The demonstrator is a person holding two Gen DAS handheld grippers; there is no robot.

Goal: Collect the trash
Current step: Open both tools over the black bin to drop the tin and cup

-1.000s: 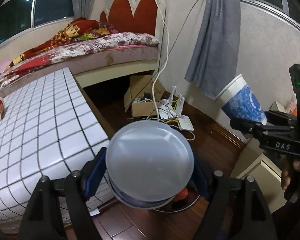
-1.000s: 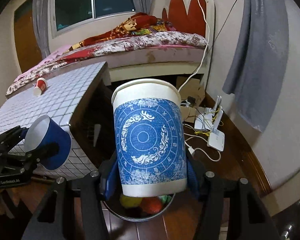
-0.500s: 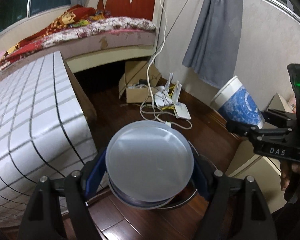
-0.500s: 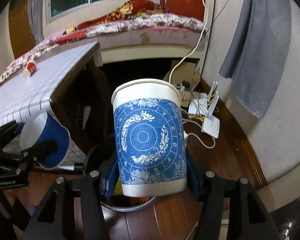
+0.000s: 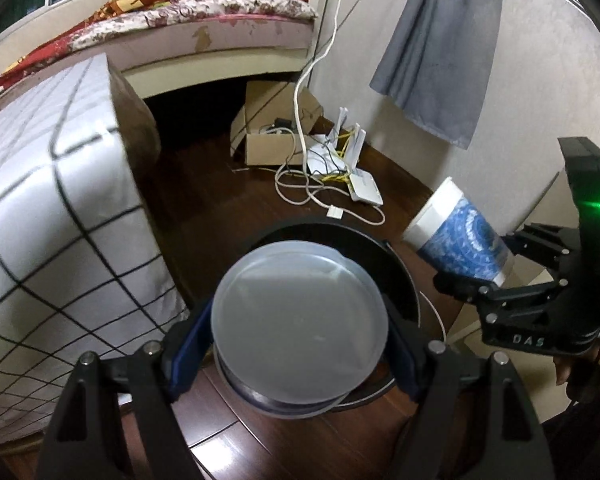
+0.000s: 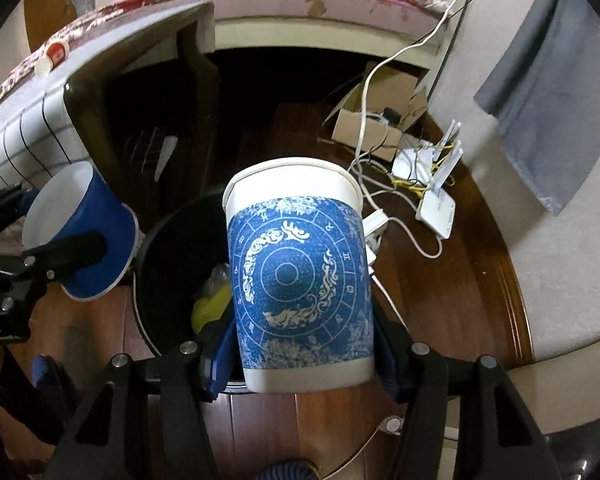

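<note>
My left gripper (image 5: 296, 344) is shut on a blue cup (image 5: 300, 324) whose pale round end faces the camera. It hangs over the near side of a black trash bin (image 5: 400, 264) on the floor. My right gripper (image 6: 302, 360) is shut on a white paper cup with a blue circular pattern (image 6: 300, 272), tilted, above the bin (image 6: 172, 248). Yellow trash (image 6: 208, 304) lies inside the bin. The right wrist view shows the blue cup (image 6: 80, 232) at the bin's left edge. In the left wrist view the patterned cup (image 5: 460, 240) is to the right of the bin.
A table under a white grid cloth (image 5: 40, 200) stands left of the bin, with a small red cup (image 6: 54, 56) on it. Behind the bin, a cardboard box (image 5: 272, 136), a white router (image 5: 364, 188) and loose cables lie on the dark wooden floor. A grey curtain (image 5: 440, 52) hangs at right.
Both grippers have sunk and tipped downward with their cups. The bin now shows more fully beneath them. Neither grip has altered.
</note>
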